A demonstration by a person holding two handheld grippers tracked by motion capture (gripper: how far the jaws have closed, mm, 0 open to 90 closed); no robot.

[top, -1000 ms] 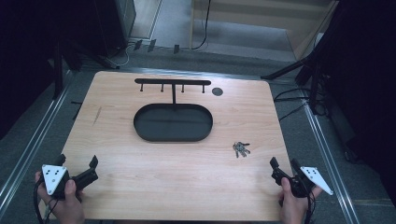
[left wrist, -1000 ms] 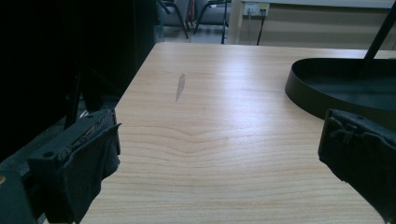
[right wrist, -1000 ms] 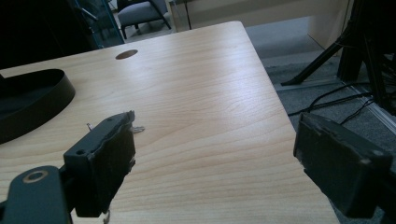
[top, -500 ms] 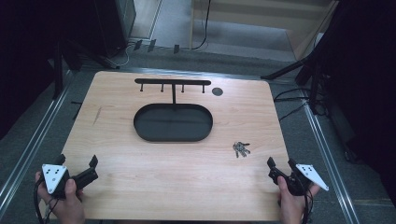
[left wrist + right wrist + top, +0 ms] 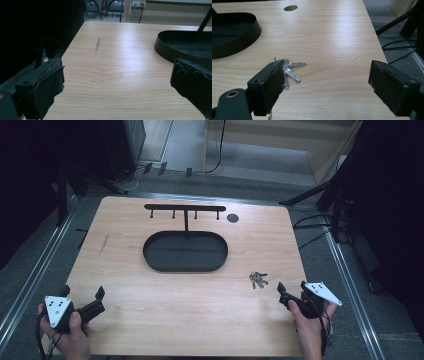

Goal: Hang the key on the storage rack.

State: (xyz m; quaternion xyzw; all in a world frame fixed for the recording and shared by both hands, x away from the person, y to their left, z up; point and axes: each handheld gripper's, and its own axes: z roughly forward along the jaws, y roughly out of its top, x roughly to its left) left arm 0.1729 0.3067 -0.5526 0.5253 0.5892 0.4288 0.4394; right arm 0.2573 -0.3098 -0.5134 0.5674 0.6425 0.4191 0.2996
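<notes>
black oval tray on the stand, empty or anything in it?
Empty. In the high view the black oval metal tray shows a bare dark floor; the bunch of silver keys lies outside it on the light wooden table.

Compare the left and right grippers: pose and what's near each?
The left gripper sits at the table's near left corner with bare wood ahead; the right gripper is at the near right edge, with the keys just ahead of it. In its own view the right gripper's fingers partly hide the keys; the left gripper's frame bare wood beside the tray. Both are open, hand-held and holding nothing.
</notes>
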